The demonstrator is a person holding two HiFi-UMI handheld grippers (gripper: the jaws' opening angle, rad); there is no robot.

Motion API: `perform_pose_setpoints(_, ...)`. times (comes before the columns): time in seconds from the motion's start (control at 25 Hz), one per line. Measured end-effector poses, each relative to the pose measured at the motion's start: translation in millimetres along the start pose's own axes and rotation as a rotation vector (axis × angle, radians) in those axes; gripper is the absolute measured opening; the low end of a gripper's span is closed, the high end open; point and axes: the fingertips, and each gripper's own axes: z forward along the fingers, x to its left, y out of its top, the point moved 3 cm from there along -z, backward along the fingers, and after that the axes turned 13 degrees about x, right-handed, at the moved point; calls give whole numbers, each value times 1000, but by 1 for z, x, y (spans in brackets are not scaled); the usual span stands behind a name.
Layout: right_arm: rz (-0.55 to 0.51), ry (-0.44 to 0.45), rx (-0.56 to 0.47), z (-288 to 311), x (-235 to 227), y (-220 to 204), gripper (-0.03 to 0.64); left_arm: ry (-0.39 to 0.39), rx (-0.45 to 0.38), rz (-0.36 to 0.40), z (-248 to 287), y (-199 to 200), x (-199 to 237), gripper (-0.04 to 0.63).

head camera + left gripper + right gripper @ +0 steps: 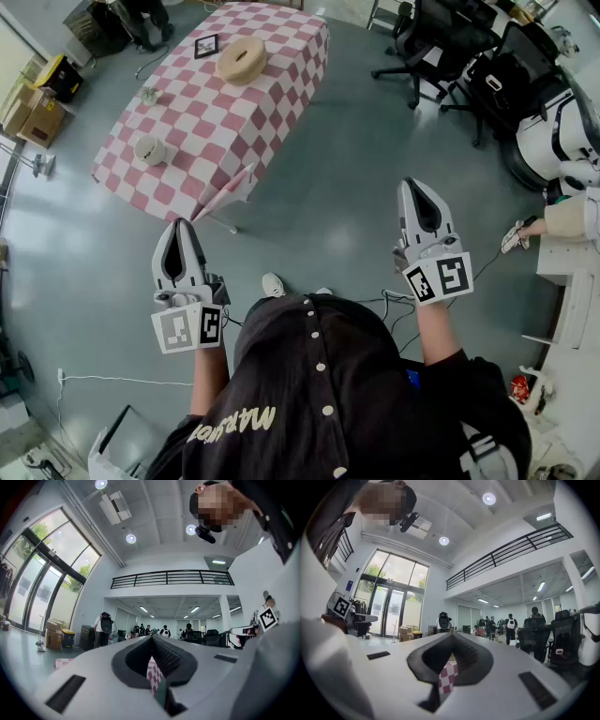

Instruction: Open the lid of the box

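Both tools are held level out in front of the person, nowhere near the work. The left tool (180, 225) has its jaws pressed together on nothing, and so does the right tool (412, 184). Each tool's own view shows the tips meeting, with only a sliver of checked cloth visible past them. The box (242, 59), which I take to be the round tan thing, sits well apart from them at the far end of the bench (234, 122). I can't tell from here where its lid meets the body. The main risk is going in with the jaws shut, which would just shove the box along. The cloth (281, 103) looks loose, so a one-sided pull on the lid could drag the box or ruck the cloth under it. A reach across could also knock the pale pot (150, 149) near the close edge. A white cable (112, 380) trails on the floor (347, 216) behind the person's feet and could catch a foot. The floor is smooth grey, with office chairs (427, 37) to one side. It is a tall, bright hall with big windows (47, 573) and a railed gallery (168, 577).
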Motion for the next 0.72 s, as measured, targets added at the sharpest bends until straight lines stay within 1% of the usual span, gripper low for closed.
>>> perform_pose_setpoints(0.4,-8,27,-1,1,7,2,-2,17,-1,-10,-3,-1,5,11)
perform_pose_setpoints(0.6,43,39,-21,0,7,2,0,19,5,-6,-4,-3,4,11)
perform_pose_setpoints(0.72,49,44,-28,0,7,1,0,19,8,-4,-3,-4,3,11)
